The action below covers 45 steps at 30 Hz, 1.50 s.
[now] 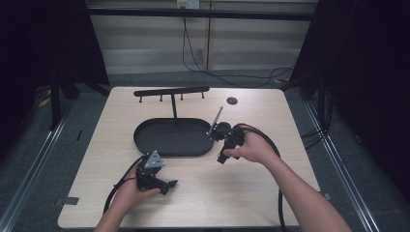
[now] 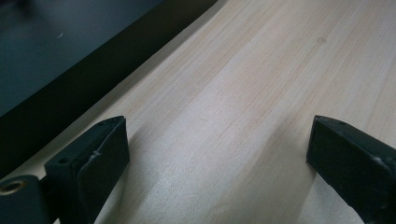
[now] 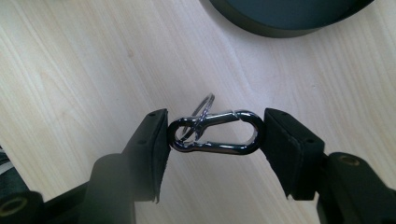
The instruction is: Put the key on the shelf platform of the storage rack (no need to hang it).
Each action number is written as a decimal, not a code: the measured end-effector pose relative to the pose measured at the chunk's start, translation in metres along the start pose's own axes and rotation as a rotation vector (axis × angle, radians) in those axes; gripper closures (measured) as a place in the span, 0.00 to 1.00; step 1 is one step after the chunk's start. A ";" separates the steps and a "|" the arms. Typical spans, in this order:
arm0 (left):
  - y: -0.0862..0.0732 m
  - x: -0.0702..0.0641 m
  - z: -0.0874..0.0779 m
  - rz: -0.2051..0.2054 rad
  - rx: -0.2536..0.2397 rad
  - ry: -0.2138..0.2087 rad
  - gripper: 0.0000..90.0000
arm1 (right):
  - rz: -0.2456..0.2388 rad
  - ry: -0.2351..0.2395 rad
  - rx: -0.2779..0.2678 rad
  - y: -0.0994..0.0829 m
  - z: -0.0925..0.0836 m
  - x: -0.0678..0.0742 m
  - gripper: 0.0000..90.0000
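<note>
A shiny metal carabiner (image 3: 211, 148) with a thin key ring (image 3: 204, 103) threaded through its narrow end lies crosswise between my right gripper's jaws. The right gripper (image 3: 215, 133) is shut on it, one pad at each end, just above the wooden table. In the high view that right gripper (image 1: 222, 158) sits at the right end of a black oval tray (image 1: 145, 140), jaws pointing down toward the person. My left gripper (image 1: 170, 184) hovers low over the table in front of the tray. The left gripper (image 2: 217, 144) is open, with bare wood between its jaws.
The tray's dark wall (image 2: 70, 70) runs along the upper left of the left gripper view, and its rim (image 3: 280, 18) tops the right gripper view. A black rack with several pegs (image 1: 171, 91) stands behind the tray. A round hole (image 1: 232, 100) marks the table's back.
</note>
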<state>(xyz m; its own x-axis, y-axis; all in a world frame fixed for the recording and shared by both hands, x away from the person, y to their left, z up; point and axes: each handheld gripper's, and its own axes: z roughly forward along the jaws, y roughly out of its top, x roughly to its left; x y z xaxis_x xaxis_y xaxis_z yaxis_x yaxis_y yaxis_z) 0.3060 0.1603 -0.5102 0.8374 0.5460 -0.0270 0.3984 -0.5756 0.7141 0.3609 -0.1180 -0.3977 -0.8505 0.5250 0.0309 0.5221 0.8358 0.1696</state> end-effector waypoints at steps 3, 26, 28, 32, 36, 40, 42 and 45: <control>0.000 0.000 0.000 0.000 0.000 0.000 0.06 | -0.003 -0.005 0.000 0.004 -0.001 -0.001 0.47; 0.000 0.000 0.000 0.000 -0.001 -0.001 0.06 | 0.009 -0.007 -0.011 0.025 -0.002 -0.009 0.47; 0.000 0.000 0.000 0.000 0.000 -0.001 0.06 | 0.011 -0.008 -0.015 0.027 -0.002 -0.009 0.47; 0.000 0.000 0.000 0.001 0.000 -0.002 0.06 | 0.020 0.001 -0.028 0.031 -0.003 -0.011 0.47; 0.000 0.000 0.000 0.000 -0.001 -0.002 0.06 | 0.026 -0.006 -0.030 0.034 0.001 -0.013 0.47; 0.000 0.000 0.000 0.000 0.000 -0.003 0.06 | 0.039 -0.008 -0.040 0.037 0.004 -0.016 0.47; 0.000 0.000 0.000 0.001 0.001 -0.003 0.06 | 0.043 -0.012 -0.043 0.038 0.005 -0.017 0.47; 0.000 0.000 0.000 0.001 0.001 -0.002 0.06 | 0.048 -0.015 -0.050 0.040 0.006 -0.020 0.47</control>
<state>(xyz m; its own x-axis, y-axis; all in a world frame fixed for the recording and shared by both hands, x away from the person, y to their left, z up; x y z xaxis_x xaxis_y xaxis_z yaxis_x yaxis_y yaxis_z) 0.3061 0.1603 -0.5101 0.8384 0.5443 -0.0281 0.3981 -0.5764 0.7136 0.3990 -0.0943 -0.3973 -0.8235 0.5668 0.0252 0.5579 0.8009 0.2174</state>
